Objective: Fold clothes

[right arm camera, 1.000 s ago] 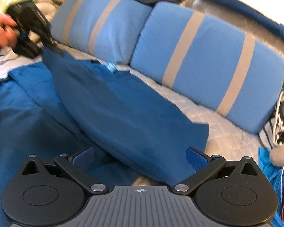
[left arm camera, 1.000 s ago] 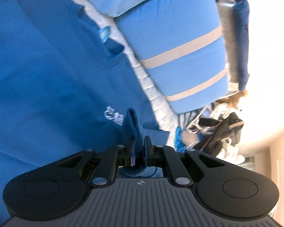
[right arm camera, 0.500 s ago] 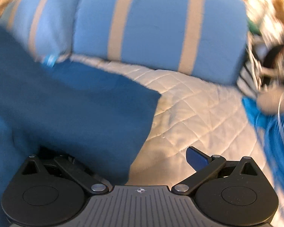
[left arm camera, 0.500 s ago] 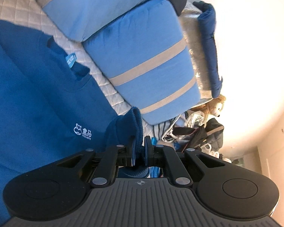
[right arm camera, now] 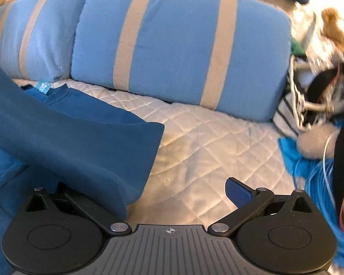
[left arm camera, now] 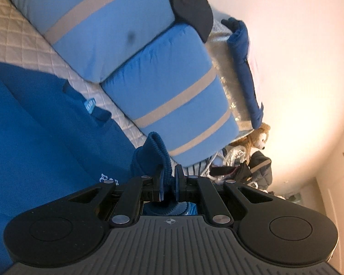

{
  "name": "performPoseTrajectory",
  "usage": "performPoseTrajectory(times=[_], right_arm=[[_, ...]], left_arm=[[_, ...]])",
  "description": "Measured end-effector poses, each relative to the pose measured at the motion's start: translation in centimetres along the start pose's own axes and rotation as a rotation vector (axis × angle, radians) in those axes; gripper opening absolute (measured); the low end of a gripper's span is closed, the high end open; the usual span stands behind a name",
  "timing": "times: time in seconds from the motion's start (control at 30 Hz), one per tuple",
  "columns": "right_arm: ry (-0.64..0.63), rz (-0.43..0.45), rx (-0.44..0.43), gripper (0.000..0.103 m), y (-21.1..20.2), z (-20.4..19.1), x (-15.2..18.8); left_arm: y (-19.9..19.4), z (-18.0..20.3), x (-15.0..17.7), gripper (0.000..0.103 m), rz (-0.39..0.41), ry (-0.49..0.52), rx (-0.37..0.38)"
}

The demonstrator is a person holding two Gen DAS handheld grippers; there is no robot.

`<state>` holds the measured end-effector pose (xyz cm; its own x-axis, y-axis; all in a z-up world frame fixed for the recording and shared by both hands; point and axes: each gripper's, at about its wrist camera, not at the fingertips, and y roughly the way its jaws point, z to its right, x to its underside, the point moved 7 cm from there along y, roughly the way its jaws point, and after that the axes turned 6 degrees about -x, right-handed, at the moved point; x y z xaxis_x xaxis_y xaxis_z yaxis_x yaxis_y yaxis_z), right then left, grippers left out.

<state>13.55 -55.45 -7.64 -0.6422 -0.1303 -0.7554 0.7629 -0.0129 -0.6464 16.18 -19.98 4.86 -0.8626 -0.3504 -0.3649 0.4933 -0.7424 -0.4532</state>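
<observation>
A dark blue sweatshirt (left arm camera: pixel 34 137) lies spread on the white quilted bed (left arm camera: pixel 9 36), its collar tag (left arm camera: pixel 90 104) towards the pillows. My left gripper (left arm camera: pixel 168 178) is shut on the ribbed cuff (left arm camera: pixel 159 151) of a sleeve, lifted above the shirt's chest logo (left arm camera: pixel 107 179). In the right wrist view the same sweatshirt (right arm camera: pixel 64 142) drapes from the left, and a fold of it hides the left finger. My right gripper (right arm camera: pixel 172 194) stands open over the quilt (right arm camera: pixel 206 149), with its blue right pad (right arm camera: pixel 237 191) bare.
Two light blue pillows with beige stripes (right arm camera: pixel 176 45) (left arm camera: pixel 167 105) line the back of the bed. A teddy bear (left arm camera: pixel 259 137), bags and loose clothes (right arm camera: pixel 321 105) pile up at the right. A bright blue cloth and cords (right arm camera: pixel 309 167) lie by the right edge.
My left gripper has risen and tilted with the cuff still in it, so more pillow and wall show. My right gripper has swung right, off the sweatshirt and over bare quilt.
</observation>
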Motion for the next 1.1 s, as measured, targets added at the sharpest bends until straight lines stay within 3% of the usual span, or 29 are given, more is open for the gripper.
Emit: performPoseTrajectory(times=[0.2, 0.37, 0.43, 0.53, 0.6, 0.7, 0.77, 0.93, 1.1], right_arm=[[-0.170, 0.010, -0.001, 0.103, 0.6, -2.5, -0.3], [-0.296, 0.006, -0.034, 0.102, 1.2, -5.0, 0.5], [-0.314, -0.005, -0.066, 0.094, 1.2, -5.6, 0.9], [-0.322, -0.027, -0.122, 0.073, 1.0, -6.4, 1.4], [-0.328, -0.041, -0.160, 0.051, 0.9, -6.8, 1.7], [-0.328, -0.057, -0.215, 0.027, 0.6, -7.5, 2.1], [-0.332, -0.059, -0.234, 0.019, 0.4, -7.9, 2.1], [-0.355, -0.057, -0.249, 0.016, -0.2, -8.5, 2.1], [-0.330, -0.065, -0.263, 0.017, -0.4, -8.3, 1.9]], left_arm=[[-2.5, -0.4, -2.0, 0.008, 0.060, -0.008, 0.004], [-3.9, -2.8, -2.3, 0.008, 0.072, 0.000, -0.055], [-4.3, -4.5, -2.0, 0.008, 0.064, 0.002, -0.090], [-5.0, -7.0, -1.6, 0.008, 0.052, 0.006, -0.141], [-5.4, -8.7, -1.3, 0.008, 0.044, 0.008, -0.176], [-6.0, -11.2, -0.9, 0.009, 0.031, 0.012, -0.227], [-6.0, -13.5, -0.1, 0.008, 0.009, 0.001, -0.263], [-5.9, -17.4, 1.7, 0.009, -0.044, 0.003, -0.326], [-5.4, -18.8, 3.4, 0.009, -0.084, 0.110, -0.424]])
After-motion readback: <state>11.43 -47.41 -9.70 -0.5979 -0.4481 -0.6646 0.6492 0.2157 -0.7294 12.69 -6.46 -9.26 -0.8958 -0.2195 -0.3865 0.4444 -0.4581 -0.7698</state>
